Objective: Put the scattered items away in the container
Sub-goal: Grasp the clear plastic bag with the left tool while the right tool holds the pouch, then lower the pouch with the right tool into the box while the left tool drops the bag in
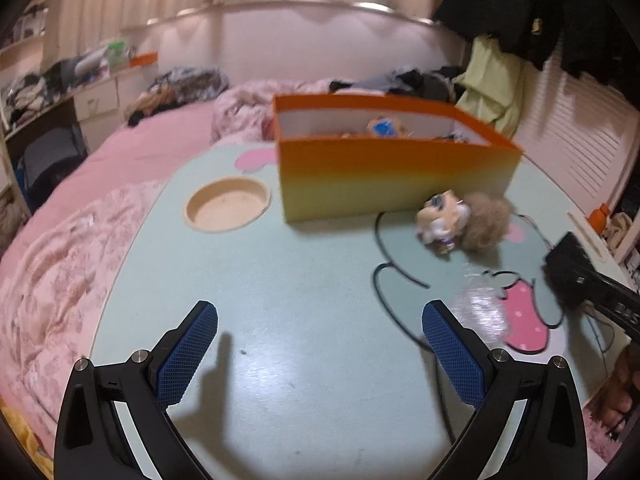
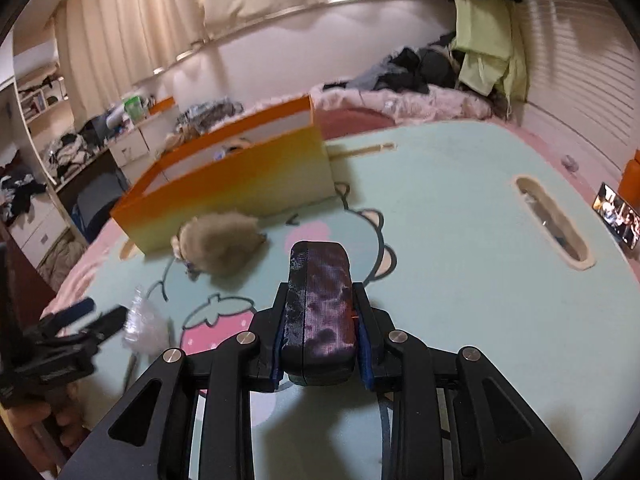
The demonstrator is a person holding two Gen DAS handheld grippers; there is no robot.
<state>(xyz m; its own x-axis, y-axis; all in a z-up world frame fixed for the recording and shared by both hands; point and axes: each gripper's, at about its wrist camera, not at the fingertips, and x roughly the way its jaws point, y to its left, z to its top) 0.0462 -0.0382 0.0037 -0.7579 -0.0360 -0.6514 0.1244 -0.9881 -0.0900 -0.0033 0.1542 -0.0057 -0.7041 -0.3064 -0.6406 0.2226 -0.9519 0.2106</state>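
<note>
Blue-padded fingers of the left gripper [image 1: 320,344] stand wide apart at the bottom of the left wrist view, pitched downward over the pale green cartoon-printed table top [image 1: 288,280], with nothing between them. Just beside the right finger lies a crumpled clear plastic wrapper [image 1: 484,312]. Farther off, a big-headed doll with fluffy tan hair [image 1: 464,224] lies on its side, near the front wall of the orange-to-yellow rectangular cardboard box [image 1: 396,184]; a further toy shows inside the box. A round shallow recess [image 1: 227,205] sits left of the box. At the right edge, the right gripper appears as a dark, blurred shape.

Right wrist view: the right gripper [image 2: 320,304] points downward above the table, its jaws clamped on a dark purple glossy rounded case [image 2: 322,300], held upright off the surface. Beyond it the doll lies just beside the box. The wrapper lies at lower left, next to the left gripper's fingers.
</note>
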